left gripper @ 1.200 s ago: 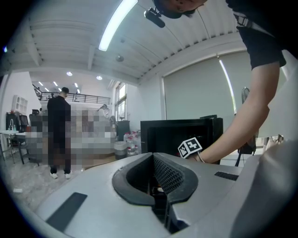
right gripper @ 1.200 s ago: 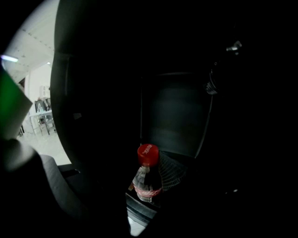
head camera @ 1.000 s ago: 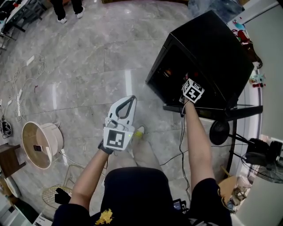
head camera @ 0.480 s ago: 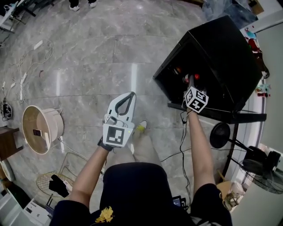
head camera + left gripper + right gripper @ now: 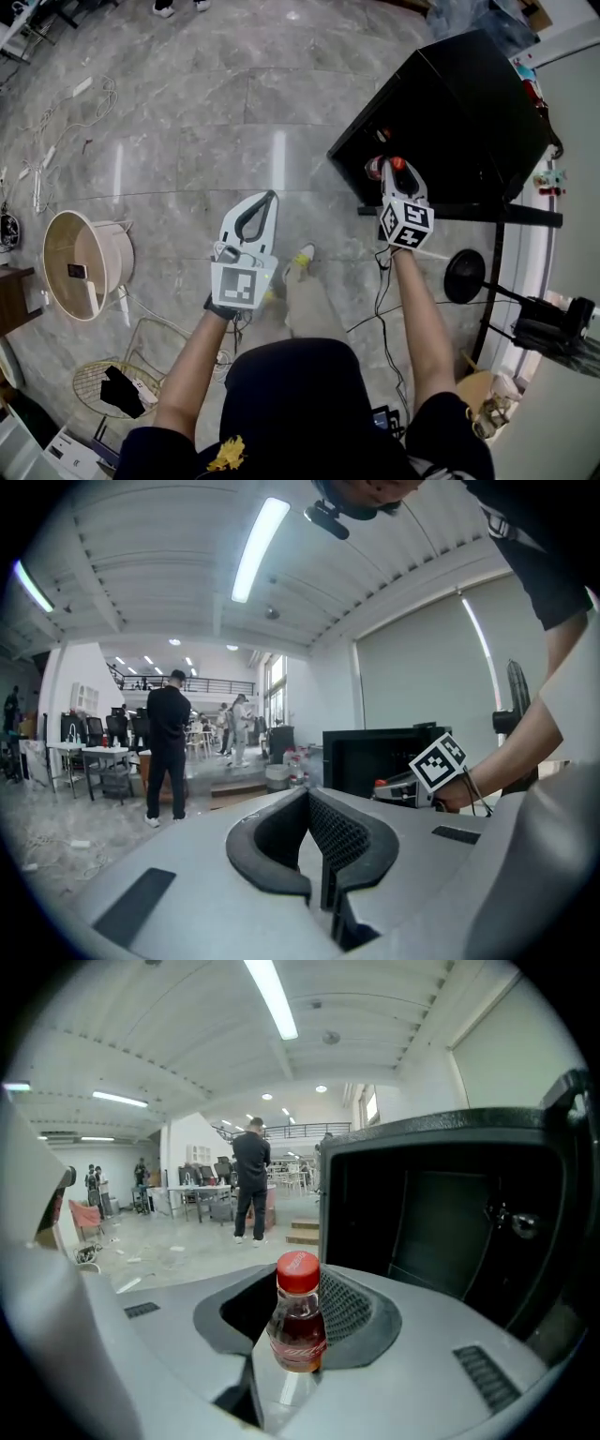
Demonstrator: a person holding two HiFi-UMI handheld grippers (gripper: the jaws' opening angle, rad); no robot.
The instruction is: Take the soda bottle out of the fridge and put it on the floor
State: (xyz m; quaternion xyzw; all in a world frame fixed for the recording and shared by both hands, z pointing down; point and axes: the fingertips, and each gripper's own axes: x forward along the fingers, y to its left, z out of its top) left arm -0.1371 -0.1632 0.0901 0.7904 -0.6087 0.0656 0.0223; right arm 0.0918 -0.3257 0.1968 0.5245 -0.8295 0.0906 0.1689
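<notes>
The pale stone floor (image 5: pixel 187 112) is stretching out wide to the left of the black fridge (image 5: pixel 469 103), which is standing with its front open. That hard floor is where the risk is lying. The soda bottle (image 5: pixel 298 1321) is hanging in the air just outside the fridge's opening. If the pinch is slackening on the way down, the bottle is likely to be dropping, rolling away or bursting. The jaws are gripping it below the shoulder, leaving the neck and red cap standing free above them, so a quick swing could be tilting it out of the pads. A dark cable (image 5: pixel 380 291) is trailing from the right side toward the floor, and it could be snagging as the arm lowers.

The right arm is reaching forward almost straight. Its right hand-held gripper (image 5: pixel 384 173) is pointing at the fridge and slightly downward, pinching the bottle upright. The left arm is bending at the elbow and holding the left hand-held gripper (image 5: pixel 270 199) out over the floor, well apart from the fridge. Its jaws are pressing together on nothing.
</notes>
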